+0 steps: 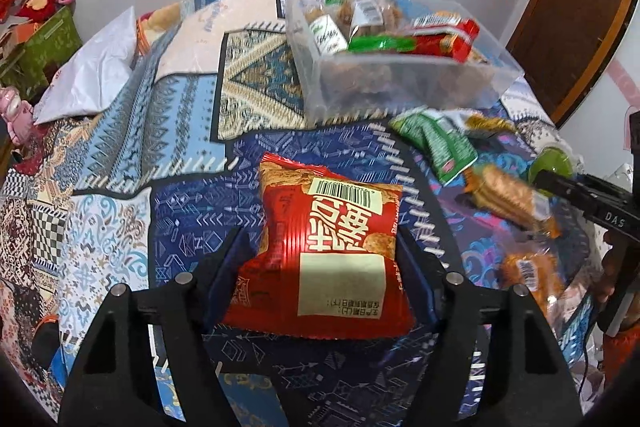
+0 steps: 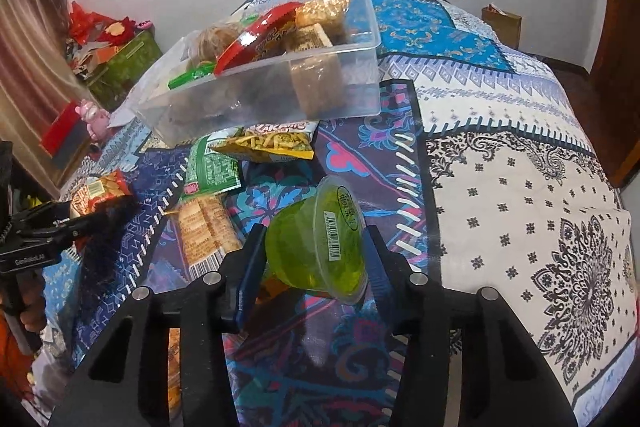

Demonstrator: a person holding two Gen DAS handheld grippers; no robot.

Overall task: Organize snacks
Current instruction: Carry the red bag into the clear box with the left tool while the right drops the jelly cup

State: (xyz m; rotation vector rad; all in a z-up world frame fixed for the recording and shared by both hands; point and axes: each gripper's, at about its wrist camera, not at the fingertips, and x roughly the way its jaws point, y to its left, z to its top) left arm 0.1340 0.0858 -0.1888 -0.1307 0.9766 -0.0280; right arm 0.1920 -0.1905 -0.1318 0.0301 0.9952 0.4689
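Observation:
A red snack bag (image 1: 324,227) with a barcode sits pinched at its waist between my left gripper's (image 1: 320,247) blue pads; the gripper is shut on it above the patterned quilt. My right gripper (image 2: 314,233) is shut on a tilted green jelly cup (image 2: 316,247), its pads pressing both sides. A clear plastic box (image 1: 400,87) (image 2: 260,99) holding several snacks stands beyond both grippers. Loose on the quilt between them lie a green packet (image 1: 440,143) (image 2: 212,167), a cracker pack (image 1: 508,195) (image 2: 204,227) and a yellow snack bag (image 2: 272,143). The right wrist view shows the left gripper (image 2: 80,219) at its left edge.
Everything lies on a bed with a patchwork quilt (image 2: 520,147). A white pillow (image 1: 92,75) lies at the far left. A green box (image 2: 128,63) with red clutter and a pink toy (image 2: 94,119) stand beside the bed. A wooden door (image 1: 580,7) is at the right.

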